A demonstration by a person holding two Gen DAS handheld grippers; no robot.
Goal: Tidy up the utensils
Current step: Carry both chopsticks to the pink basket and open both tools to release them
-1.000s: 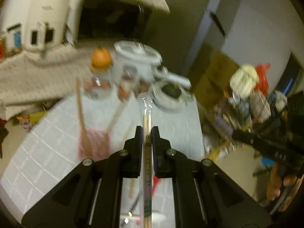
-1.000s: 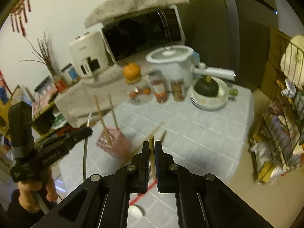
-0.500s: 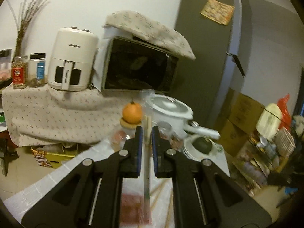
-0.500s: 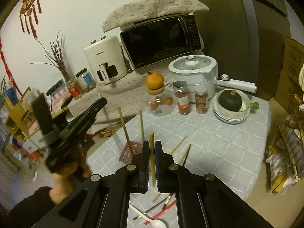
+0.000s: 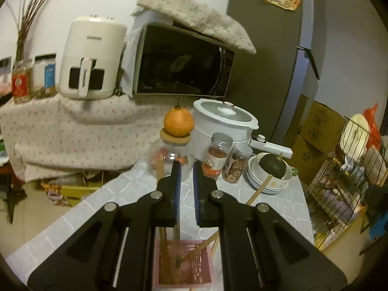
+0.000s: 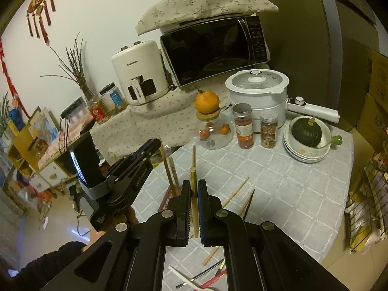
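Step in hand: loading loose utensils into the pink slotted plastic holder (image 5: 183,264), which sits on the grey-checked surface (image 6: 286,177) at its near left corner.

Left gripper (image 5: 185,169) hangs right above the holder, jaws nearly together. A thin clear-wrapped chopstick (image 5: 177,228) runs down along its left pad into the basket; the jaws look clamped on it, though the contact is hard to see. Other wooden sticks (image 5: 162,240) already stand inside, and one leans out toward the stacked bowls.

Right gripper (image 6: 192,189) is pinched tight on a pale bamboo chopstick (image 6: 193,169), held upright, tip above the jaws, over the surface just right of the holder.

Next, prob.: left lets its stick drop in and clears off; right then needs to swing over the holder's mouth, keep the stick vertical, lower, release.

Still left on the surface: a few loose chopsticks (image 6: 236,190), a white spoon (image 6: 184,277) and a red-handled piece near the front edge.
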